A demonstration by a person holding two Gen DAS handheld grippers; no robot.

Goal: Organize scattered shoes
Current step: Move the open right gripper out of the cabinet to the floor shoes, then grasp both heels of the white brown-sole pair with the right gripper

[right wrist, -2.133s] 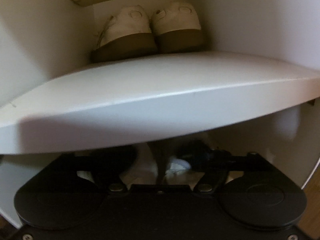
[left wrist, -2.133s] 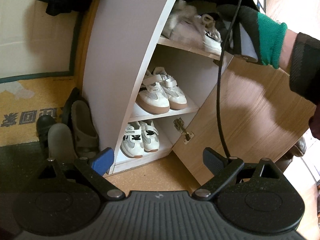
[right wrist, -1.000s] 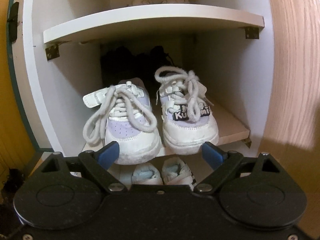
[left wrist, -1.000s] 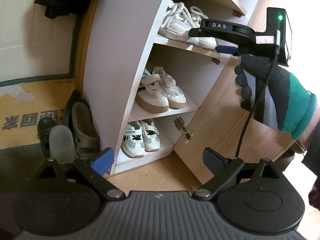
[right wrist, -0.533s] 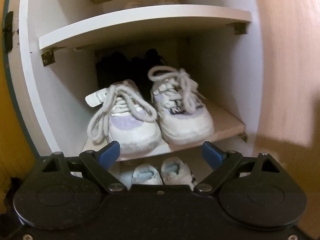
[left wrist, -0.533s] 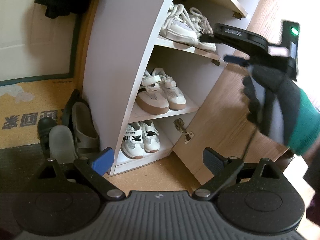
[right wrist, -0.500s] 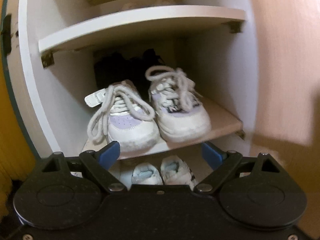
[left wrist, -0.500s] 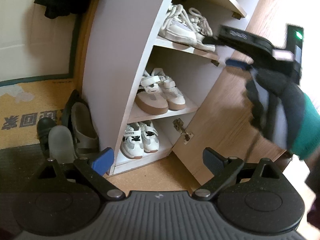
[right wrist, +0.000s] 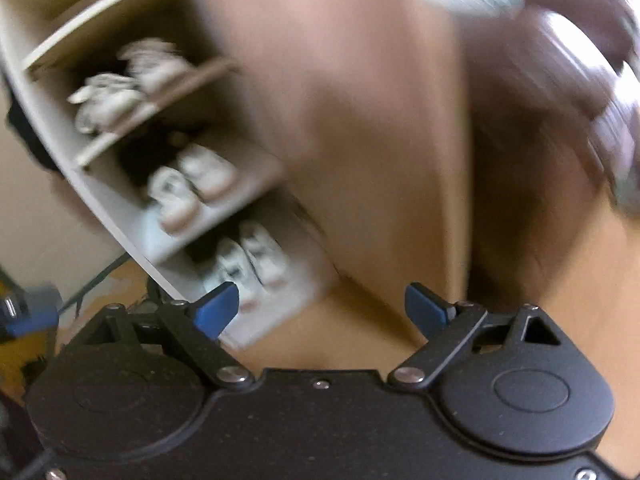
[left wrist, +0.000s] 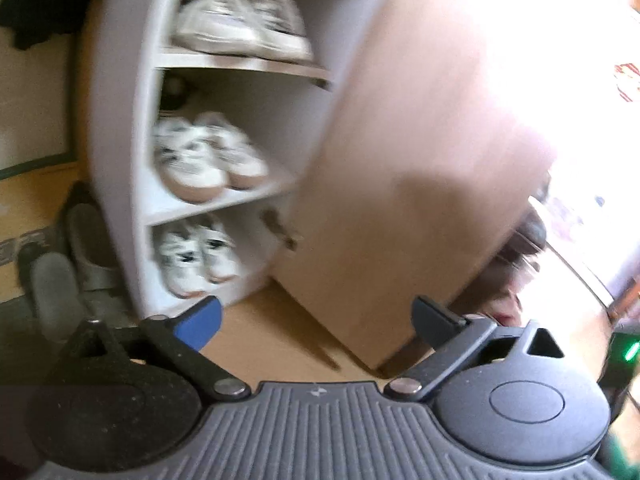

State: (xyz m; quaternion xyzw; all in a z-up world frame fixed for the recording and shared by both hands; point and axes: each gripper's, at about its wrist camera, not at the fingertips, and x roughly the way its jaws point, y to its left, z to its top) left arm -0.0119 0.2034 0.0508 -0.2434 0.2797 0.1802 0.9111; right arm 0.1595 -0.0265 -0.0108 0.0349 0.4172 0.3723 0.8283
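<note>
Both tools, left tool (left wrist: pixel 316 322) and right tool (right wrist: pixel 322 308), spread and empty; I'd slow down, then aim for the slippers (left wrist: pixel 68 264) lower left, beside the cabinet (left wrist: pixel 120 128).

I see white shoes (left wrist: pixel 208 160) with tan soles, a white cupboard (left wrist: pixel 120 120) with a light wood-brown door (left wrist: pixel 400 180) — and grey slippers (left wrist: pixel 68 264) on the yellow-brown floor (left wrist: pixel 260 332).
</note>
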